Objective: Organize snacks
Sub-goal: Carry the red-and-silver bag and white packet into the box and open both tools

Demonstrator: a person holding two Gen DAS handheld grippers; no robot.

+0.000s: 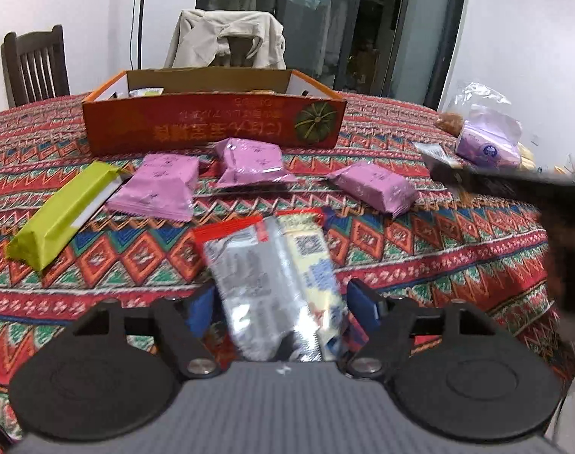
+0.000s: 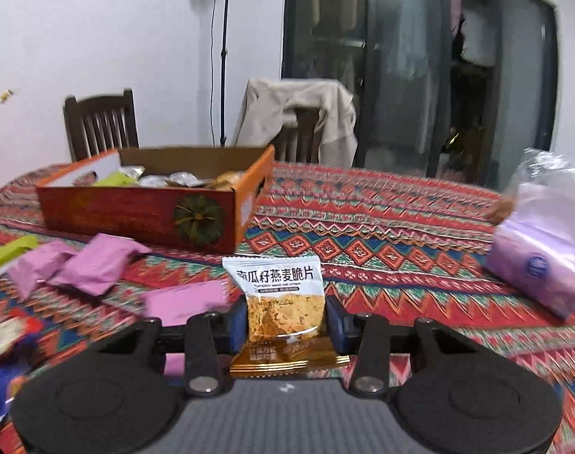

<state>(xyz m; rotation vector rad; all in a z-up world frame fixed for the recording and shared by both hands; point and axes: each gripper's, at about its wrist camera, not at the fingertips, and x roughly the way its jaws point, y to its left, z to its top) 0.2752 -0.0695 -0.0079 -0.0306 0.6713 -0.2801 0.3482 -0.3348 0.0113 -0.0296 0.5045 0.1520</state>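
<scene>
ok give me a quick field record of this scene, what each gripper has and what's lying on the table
left gripper: shut on a silver foil snack packet
right gripper: shut on a white-and-gold oat crisp packet
box: open orange cardboard box, some snacks already inside
loose on cloth: three pink snack packets, one long green packet
far right: purple tissue pack
surface: red patterned tablecloth

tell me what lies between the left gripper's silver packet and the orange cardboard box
In the left wrist view, three pink snack packets lie on the patterned cloth between the silver packet in the left gripper and the orange cardboard box.
</scene>
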